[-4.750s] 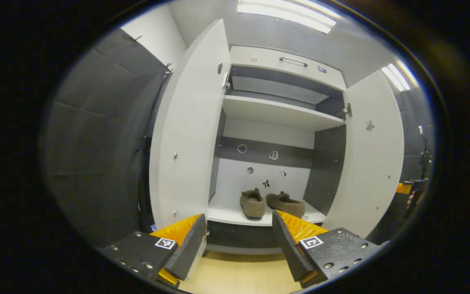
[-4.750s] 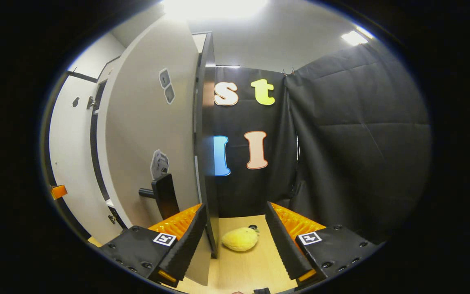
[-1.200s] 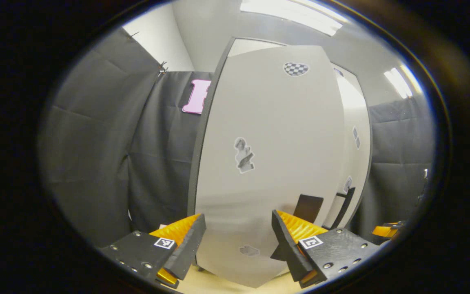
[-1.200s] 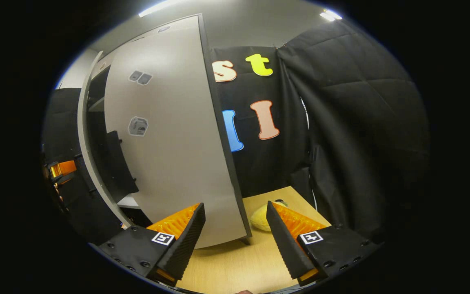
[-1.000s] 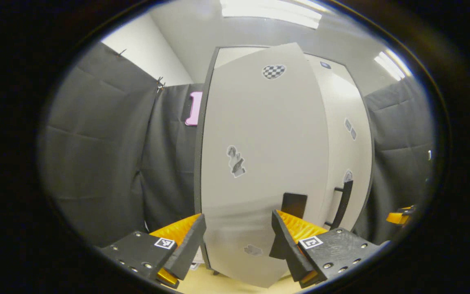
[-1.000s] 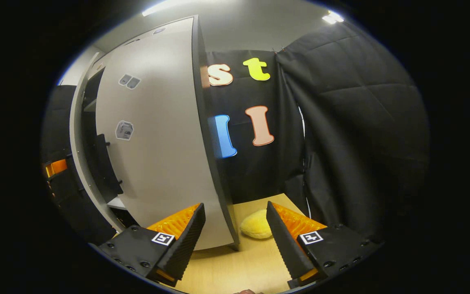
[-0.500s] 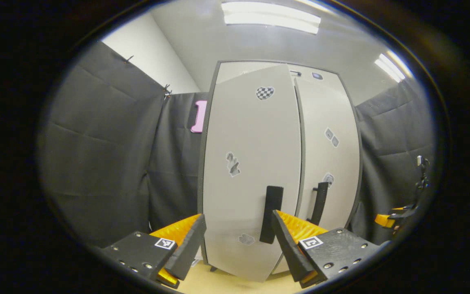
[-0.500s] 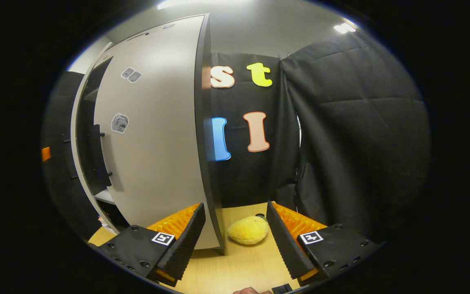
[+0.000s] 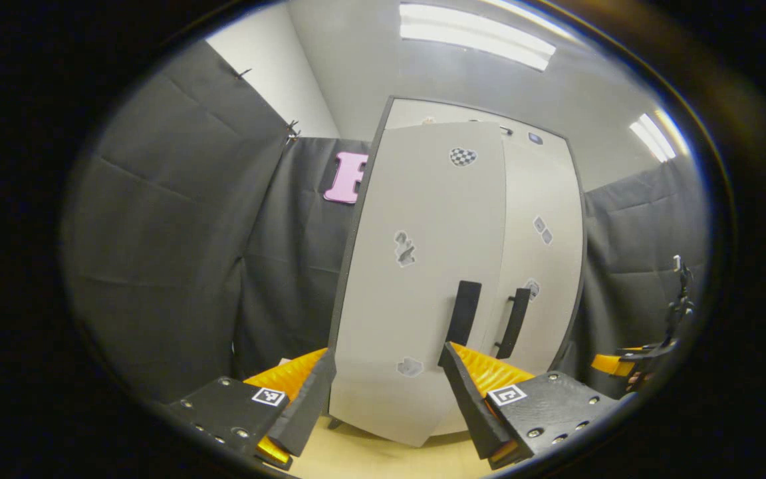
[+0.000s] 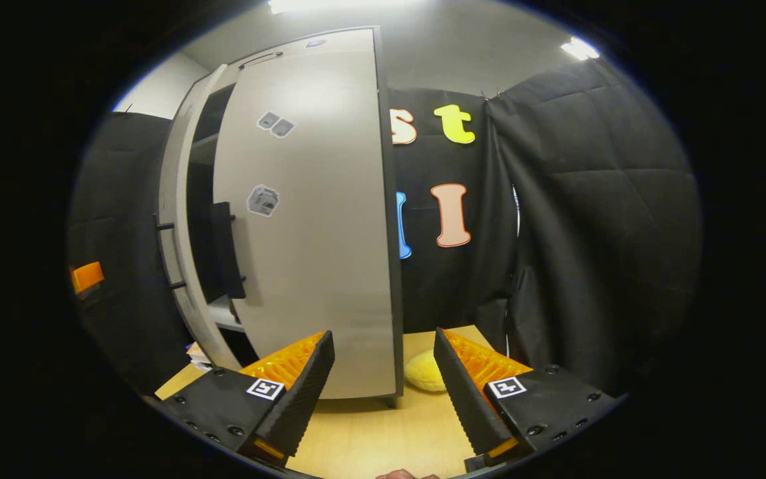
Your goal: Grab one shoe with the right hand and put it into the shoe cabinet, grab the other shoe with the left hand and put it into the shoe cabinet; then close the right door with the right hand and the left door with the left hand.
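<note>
Against the booth's black cloth, the shoe cabinet fills frame centre, left door and right door nearly closed, hiding the shoes, while left tool and right tool gape empty, apparently having pushed them.

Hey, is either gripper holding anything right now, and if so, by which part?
Nothing is held. The left gripper and the right gripper both have their fingers spread open with nothing between them.

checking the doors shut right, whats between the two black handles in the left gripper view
In the left gripper view, only the doors' pale edges and their seam lie between the left handle and right handle.
</note>
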### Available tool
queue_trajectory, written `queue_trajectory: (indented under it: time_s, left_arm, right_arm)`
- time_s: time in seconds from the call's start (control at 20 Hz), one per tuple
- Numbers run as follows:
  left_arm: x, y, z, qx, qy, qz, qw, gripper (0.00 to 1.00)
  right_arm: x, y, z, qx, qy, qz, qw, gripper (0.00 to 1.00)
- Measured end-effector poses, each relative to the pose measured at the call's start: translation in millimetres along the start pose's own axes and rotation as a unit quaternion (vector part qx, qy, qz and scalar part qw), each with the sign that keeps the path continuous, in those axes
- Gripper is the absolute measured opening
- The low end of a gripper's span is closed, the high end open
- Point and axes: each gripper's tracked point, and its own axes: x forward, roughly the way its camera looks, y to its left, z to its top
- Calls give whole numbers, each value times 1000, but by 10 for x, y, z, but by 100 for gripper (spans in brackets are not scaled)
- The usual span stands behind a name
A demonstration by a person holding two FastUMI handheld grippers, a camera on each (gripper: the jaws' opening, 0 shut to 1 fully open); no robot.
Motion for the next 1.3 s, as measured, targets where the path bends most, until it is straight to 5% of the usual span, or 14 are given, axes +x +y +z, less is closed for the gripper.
queue_trajectory:
  time_s: [0.15, 0.4, 0.9, 1.3]
  left_arm:
    - [20, 106, -71, -5, 8, -19, 1000, 94]
    - [17, 386, -23, 1, -14, 5, 1000, 98]
    - [107, 514, 109, 37, -24, 3, 999, 98]
    - [386, 475, -11, 50, -29, 4, 998, 95]
  right_arm:
    - [-164, 278, -175, 6, 13, 19, 1000, 92]
    - [-326, 572, -500, -5, 36, 45, 998, 92]
    - [-324, 96, -249, 31, 6, -39, 999, 92]
    - [-167, -3, 110, -13, -10, -49, 999, 95]
